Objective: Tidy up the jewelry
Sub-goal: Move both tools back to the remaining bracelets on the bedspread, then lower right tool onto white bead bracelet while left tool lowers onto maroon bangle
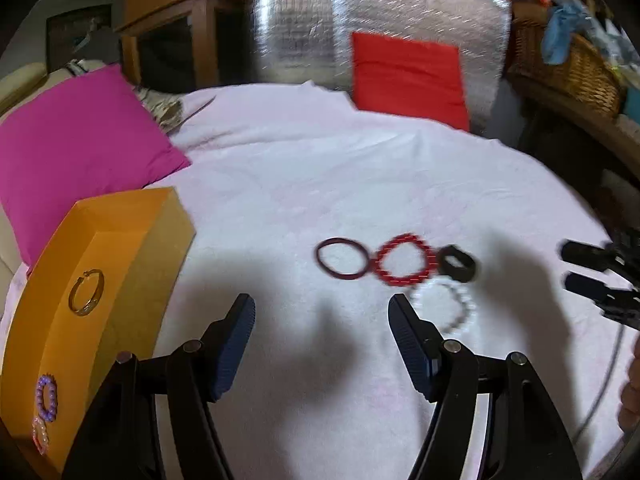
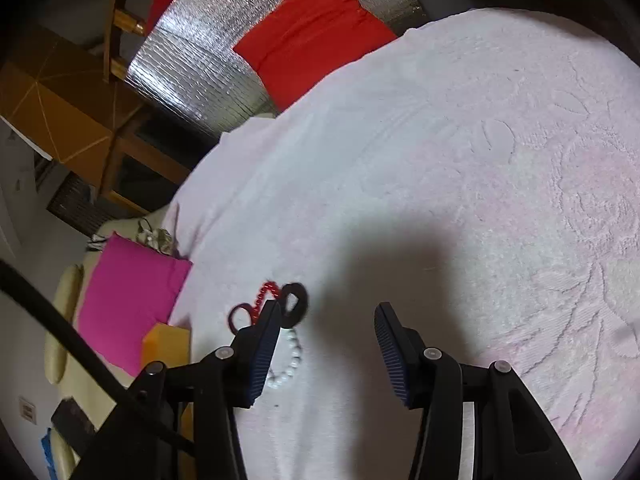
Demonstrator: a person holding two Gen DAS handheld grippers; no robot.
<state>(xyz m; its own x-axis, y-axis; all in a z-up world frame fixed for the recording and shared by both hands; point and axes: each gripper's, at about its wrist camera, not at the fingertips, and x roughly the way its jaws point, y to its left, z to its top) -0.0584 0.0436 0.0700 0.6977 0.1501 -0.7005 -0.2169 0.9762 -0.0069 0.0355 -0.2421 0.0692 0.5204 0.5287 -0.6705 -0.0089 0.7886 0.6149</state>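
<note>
White textured bedspread (image 1: pixel 304 184) covers the whole work area, with a magenta pillow (image 1: pixel 76 132) and a red cushion (image 1: pixel 408 76) at the far side against silver foil sheeting (image 1: pixel 296 20).

So the landmark is the open orange cardboard box (image 1: pixel 48 280). Inside it sit a thin gold bangle (image 1: pixel 85 293), a purple beaded bracelet (image 1: pixel 47 397) and a pink beaded bracelet (image 1: pixel 40 436). Well apart from the box, out on the bedspread, there's a row: dark maroon bangle (image 1: pixel 341 259) nearest the box, then a red beaded bracelet (image 1: pixel 405 261) touching it, then a chunky black ring-shaped band (image 1: pixel 458 264). A white pearl bracelet (image 1: pixel 444 306) lies just beside those last two.

Left gripper (image 1: pixel 322 312) hangs over the bedspread with fingers spread wide, nothing in them. Right gripper (image 2: pixel 326 316) is also spread wide and empty, out past the black band on the side away from the box.
</note>
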